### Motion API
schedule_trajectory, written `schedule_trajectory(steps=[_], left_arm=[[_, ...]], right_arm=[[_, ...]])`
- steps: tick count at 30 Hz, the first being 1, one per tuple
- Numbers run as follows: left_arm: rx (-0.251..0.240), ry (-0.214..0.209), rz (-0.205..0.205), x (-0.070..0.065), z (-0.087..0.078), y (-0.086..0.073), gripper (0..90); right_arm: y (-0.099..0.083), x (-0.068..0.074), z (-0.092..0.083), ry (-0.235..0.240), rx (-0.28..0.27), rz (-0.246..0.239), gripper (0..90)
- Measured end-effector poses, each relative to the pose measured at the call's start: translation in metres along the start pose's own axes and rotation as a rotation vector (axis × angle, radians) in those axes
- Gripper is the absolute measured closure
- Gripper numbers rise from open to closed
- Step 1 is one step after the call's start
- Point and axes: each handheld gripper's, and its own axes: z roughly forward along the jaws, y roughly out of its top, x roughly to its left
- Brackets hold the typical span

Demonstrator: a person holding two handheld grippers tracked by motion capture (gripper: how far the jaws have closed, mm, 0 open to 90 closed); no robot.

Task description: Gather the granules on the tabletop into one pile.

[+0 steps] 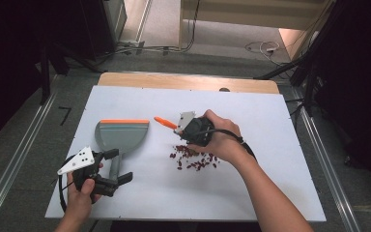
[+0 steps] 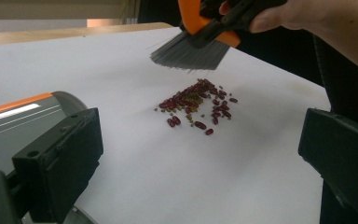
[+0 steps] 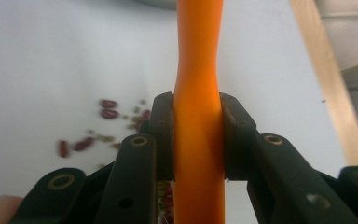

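The right tool point(image 3: 198, 140) is closed on the orange handle of a brush point(image 3: 199, 70); in the right gripper view both jaws press the handle's sides, and the handle runs straight up the middle of the frame. In the high view this tool point(image 1: 186, 126) sits just right of centre, with the handle tip pointing toward the upper left. In the left gripper view the brush point(image 2: 191, 49) hangs at the top centre, its grey bristles spread downward, above the beans point(image 2: 196, 105) and clear of them.

The left tool point(image 1: 113, 174) stands at the lower left of the high view with its jaws wide apart and nothing between them. One jaw lies beside the handle of the dustpan point(image 1: 121, 135); whether it touches the handle I cannot tell.

The dustpan lies flat left of centre, its long axis running up and down the frame, its orange-edged mouth toward the top and its handle toward the bottom. The beans point(image 1: 195, 159) form a loose heap near the centre, to the right of the dustpan and apart from it.

The white tabletop point(image 1: 270, 183) is bare along the whole right side, the bottom edge and the upper left.
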Motion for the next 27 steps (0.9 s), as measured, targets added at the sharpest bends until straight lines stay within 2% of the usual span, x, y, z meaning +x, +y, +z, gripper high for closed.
schedule_trajectory(steps=[2,7,10,13,16,17,18,19,21,24,25,26,27], left_arm=[[-0.001,0.002,0.002,0.0,0.0,0.0,0.9],[-0.004,-0.001,0.002,-0.001,0.0,0.001,0.9],[-0.004,0.0,0.004,-0.001,-0.001,0.001,0.9],[-0.006,0.0,0.003,0.0,-0.001,0.001,0.9],[-0.009,-0.001,0.0,0.001,-0.002,0.001,0.9],[-0.008,-0.001,0.0,0.001,-0.002,0.001,0.9],[-0.01,-0.002,0.001,0.001,-0.002,0.001,0.9],[-0.008,0.002,0.0,0.001,-0.003,0.001,0.9],[-0.006,0.001,0.002,0.002,-0.003,0.001,0.9],[-0.008,0.001,-0.001,0.002,-0.003,0.001,0.9],[-0.008,0.001,-0.001,0.002,-0.003,0.001,0.9],[-0.006,0.001,0.0,0.002,-0.003,0.0,0.9],[-0.004,-0.002,0.001,0.002,-0.002,0.0,0.9]], right_arm=[[0.006,0.001,-0.005,0.04,0.002,0.06,69.1],[0.024,0.012,-0.003,0.211,0.03,0.206,69.0],[0.032,0.015,0.01,0.338,0.064,0.319,69.0],[0.036,0.014,0.025,0.418,0.072,0.394,69.0],[0.034,0.009,0.044,0.514,0.077,0.5,69.0],[0.034,0.009,0.044,0.514,0.077,0.5,69.0],[0.03,0.005,0.057,0.566,0.094,0.573,69.0],[0.028,0.003,0.062,0.57,0.103,0.599,69.0],[0.022,-0.002,0.072,0.542,0.124,0.635,69.0],[0.011,-0.012,0.08,0.531,0.13,0.703,68.9],[0.011,-0.012,0.08,0.531,0.13,0.703,68.9],[0.003,-0.018,0.084,0.539,0.129,0.728,68.7],[0.002,-0.018,0.085,0.523,0.136,0.725,68.4]])
